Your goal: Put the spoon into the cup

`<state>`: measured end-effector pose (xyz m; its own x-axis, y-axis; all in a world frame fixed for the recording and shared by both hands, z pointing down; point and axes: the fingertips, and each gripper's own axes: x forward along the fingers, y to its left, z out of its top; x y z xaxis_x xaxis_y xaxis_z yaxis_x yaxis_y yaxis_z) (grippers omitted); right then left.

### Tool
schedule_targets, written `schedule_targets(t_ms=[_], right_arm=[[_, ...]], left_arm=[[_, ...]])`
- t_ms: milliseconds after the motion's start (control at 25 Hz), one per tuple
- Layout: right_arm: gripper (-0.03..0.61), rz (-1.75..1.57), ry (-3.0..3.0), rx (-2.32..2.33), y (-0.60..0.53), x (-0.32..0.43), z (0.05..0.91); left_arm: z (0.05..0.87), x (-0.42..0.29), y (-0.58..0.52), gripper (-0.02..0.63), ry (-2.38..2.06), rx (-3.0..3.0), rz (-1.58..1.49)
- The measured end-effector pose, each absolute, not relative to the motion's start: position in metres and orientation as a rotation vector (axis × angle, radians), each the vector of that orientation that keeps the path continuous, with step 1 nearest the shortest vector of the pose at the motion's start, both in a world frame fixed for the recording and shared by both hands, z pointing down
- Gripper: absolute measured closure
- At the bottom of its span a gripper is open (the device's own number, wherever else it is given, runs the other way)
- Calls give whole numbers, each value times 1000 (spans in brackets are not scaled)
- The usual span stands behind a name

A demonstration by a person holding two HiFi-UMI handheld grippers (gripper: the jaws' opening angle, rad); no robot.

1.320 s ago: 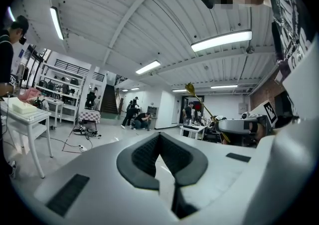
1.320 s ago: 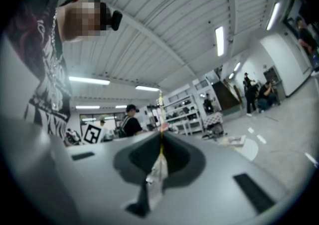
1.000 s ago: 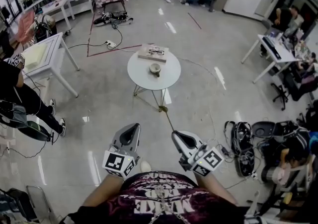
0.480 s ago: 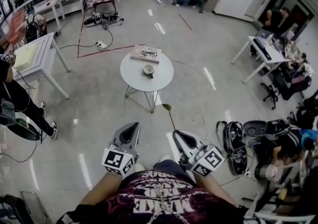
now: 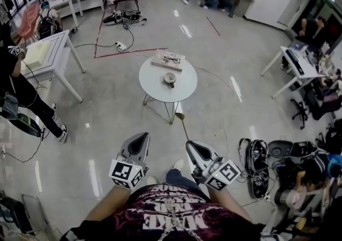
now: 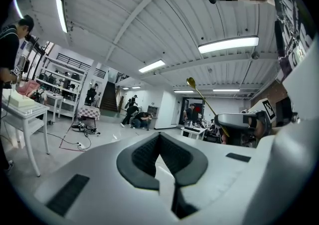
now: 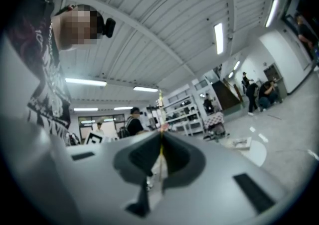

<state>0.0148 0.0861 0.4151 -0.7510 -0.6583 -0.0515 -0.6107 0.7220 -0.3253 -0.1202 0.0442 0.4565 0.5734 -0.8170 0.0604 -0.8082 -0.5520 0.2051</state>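
carry step: right tool (image 5: 188, 144) is clamped on the spoon (image 5: 183, 126) handle, bowl end pointing ahead. left tool (image 5: 142, 137) is together, empty. cup (image 5: 170, 78) sits on the round counter (image 5: 152, 86), well apart. next: close in, then tip the spoon down over the cup.

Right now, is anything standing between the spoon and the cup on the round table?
Nothing visible does. The right hand-held gripper holds the spoon pointing toward the table; only bare floor lies between. The cup stands on the table, with the book beyond it.
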Motion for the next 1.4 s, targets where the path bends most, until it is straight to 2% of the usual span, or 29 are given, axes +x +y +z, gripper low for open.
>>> schedule_targets(t_ms=[920,1400], right_arm=[[541,-531,2761,-1157,6,74,445],[541,-471,2759,-1108,-43,100,433]], left_arm=[[481,-78,-26,588,-1386,2522,-29],[463,-49,-76,588,-1433,2557,-90]])
